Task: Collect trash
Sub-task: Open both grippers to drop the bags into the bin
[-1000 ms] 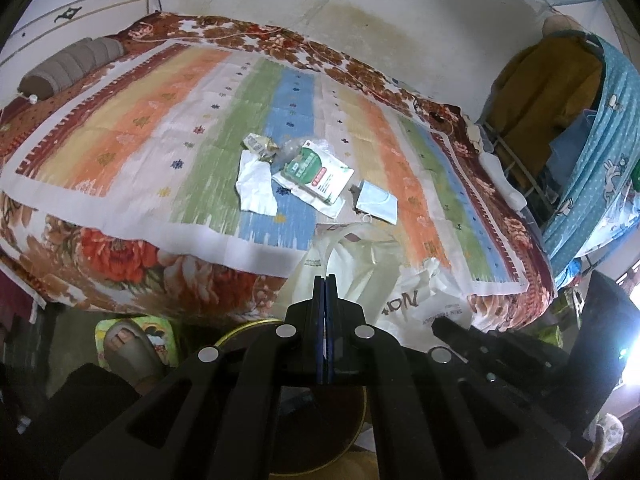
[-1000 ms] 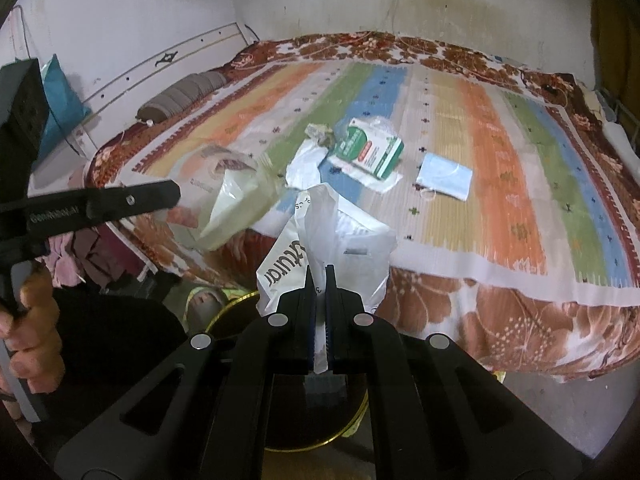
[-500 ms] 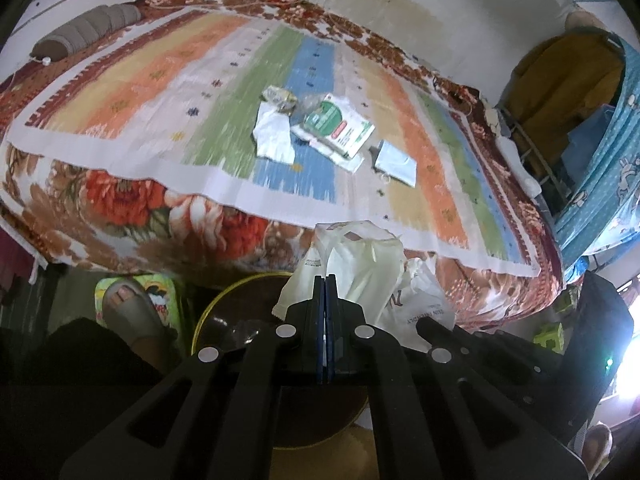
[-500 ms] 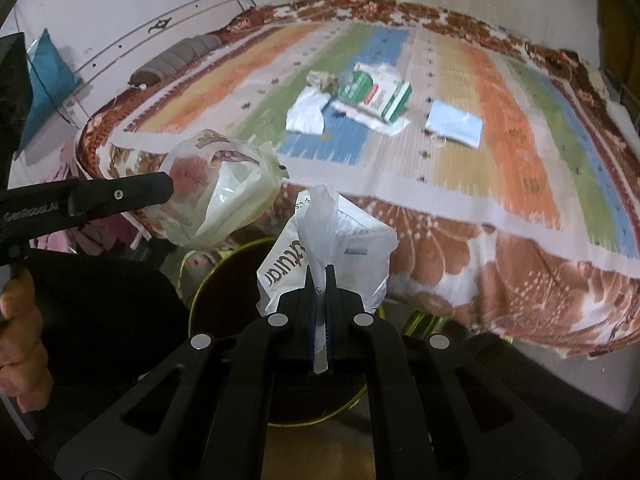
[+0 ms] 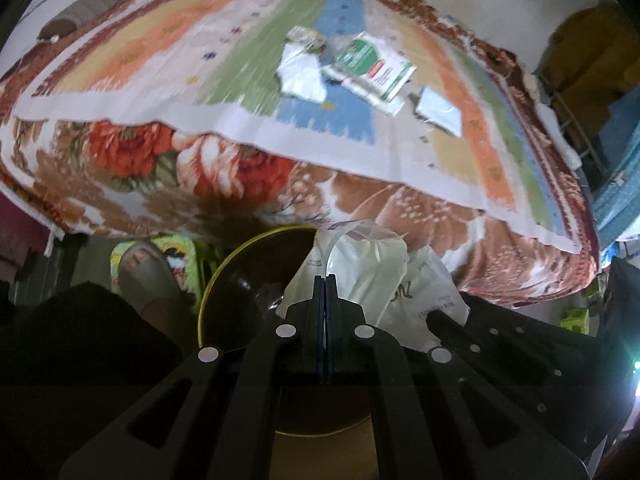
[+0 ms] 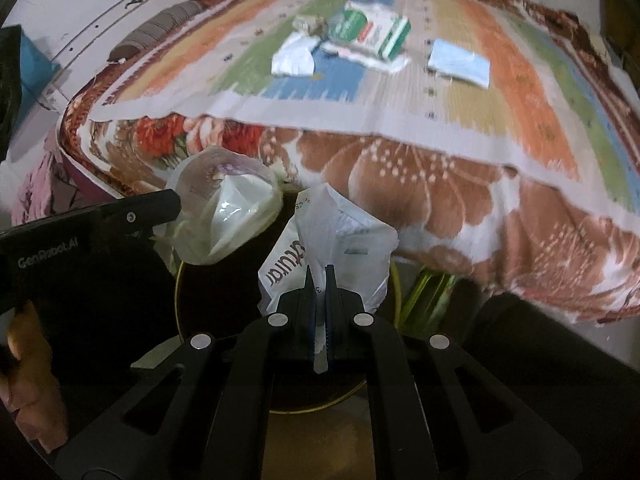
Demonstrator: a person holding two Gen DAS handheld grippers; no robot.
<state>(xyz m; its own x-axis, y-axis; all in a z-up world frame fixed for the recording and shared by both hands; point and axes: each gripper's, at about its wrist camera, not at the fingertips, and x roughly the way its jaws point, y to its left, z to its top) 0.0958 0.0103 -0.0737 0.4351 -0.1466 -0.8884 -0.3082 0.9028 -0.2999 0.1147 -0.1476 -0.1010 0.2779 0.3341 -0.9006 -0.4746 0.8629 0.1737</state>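
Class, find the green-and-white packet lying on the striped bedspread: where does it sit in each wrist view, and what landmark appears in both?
Left wrist view: green-and-white packet, upper centre-right, on the bedspread.
Right wrist view: the packet, top centre, just right of the crumpled white paper.
Shared landmark: the pale blue face mask, to the packet's right.

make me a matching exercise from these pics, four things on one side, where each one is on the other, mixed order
Things:
1. clear bag
2. printed white bag
3. green packet
4. bin

Places:
A. lying on the bed
B. pinched in the right tongs
C. on the floor below the bed edge
D. pinched in the left tongs

Pairs: 1-D, 2-B, 3-A, 4-C
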